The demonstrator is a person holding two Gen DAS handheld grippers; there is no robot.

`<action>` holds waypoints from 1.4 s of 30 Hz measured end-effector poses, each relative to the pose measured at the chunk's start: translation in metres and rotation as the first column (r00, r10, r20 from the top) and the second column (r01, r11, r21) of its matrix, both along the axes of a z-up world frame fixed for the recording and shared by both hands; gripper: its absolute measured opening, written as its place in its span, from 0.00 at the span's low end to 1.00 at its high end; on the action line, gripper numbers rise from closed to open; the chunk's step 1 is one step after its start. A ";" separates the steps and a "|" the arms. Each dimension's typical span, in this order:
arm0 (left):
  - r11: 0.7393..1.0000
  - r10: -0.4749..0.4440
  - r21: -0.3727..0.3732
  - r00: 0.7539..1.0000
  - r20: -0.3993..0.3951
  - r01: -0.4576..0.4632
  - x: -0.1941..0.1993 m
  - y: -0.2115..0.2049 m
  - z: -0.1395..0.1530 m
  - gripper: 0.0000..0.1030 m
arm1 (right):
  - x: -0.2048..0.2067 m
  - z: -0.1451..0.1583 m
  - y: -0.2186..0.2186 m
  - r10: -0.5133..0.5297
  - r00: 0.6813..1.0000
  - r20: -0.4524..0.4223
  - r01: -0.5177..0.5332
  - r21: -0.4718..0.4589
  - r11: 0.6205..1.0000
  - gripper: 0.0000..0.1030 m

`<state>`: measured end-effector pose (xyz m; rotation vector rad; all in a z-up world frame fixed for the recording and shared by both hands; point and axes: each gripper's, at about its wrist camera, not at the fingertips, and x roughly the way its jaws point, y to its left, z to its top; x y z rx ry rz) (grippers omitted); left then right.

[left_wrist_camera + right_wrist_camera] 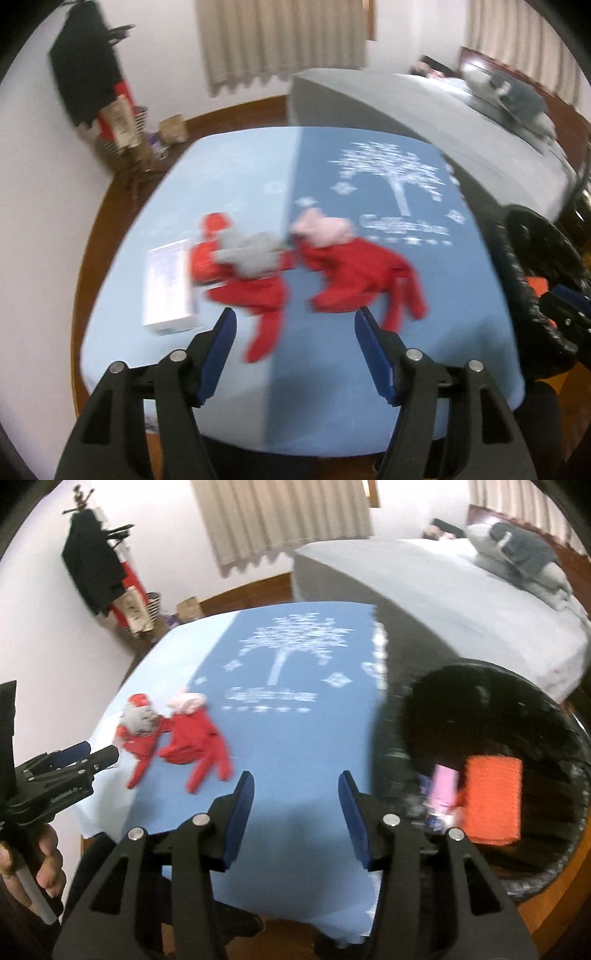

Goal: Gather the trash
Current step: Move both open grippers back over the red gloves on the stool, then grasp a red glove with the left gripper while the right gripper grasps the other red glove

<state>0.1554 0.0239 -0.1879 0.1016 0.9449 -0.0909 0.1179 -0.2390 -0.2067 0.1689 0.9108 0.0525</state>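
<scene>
Round black-lined trash bin beside blue-clothed worktop, orange flat packet and pink wrapper inside, left hand-held gripper and right hand-held gripper both apart, empty.

A bench stands draped in a cloth of two blues, paler on the left half and darker on the right. A white tree print sits toward the far edge of the darker half. Near the middle lie two red garments, one on the pale half under a grey piece, the other on the dark half with a pink piece at its far end. Beyond the bench's far right corner is a grey bed with pillows. Beige curtains hang on the far wall, and a black coat hangs on a stand above a striped basket on the wooden floor.
</scene>
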 end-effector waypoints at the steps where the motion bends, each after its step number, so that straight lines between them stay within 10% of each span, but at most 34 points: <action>1: 1.000 0.017 0.001 1.000 0.003 -0.017 0.000 0.012 0.000 0.64 | 0.004 0.002 0.012 0.018 1.000 0.003 -0.018 -0.002 1.000 0.46; 16: 0.996 0.086 -0.040 0.996 0.001 -0.086 0.008 0.071 -0.013 0.64 | 0.045 -0.016 0.100 0.106 0.994 -0.012 -0.106 -0.021 0.994 0.46; 42: 0.999 0.017 -0.042 0.996 -0.091 -0.021 0.057 0.030 -0.078 0.64 | 0.111 -0.080 0.091 0.106 0.990 -0.093 -0.107 0.002 0.994 0.35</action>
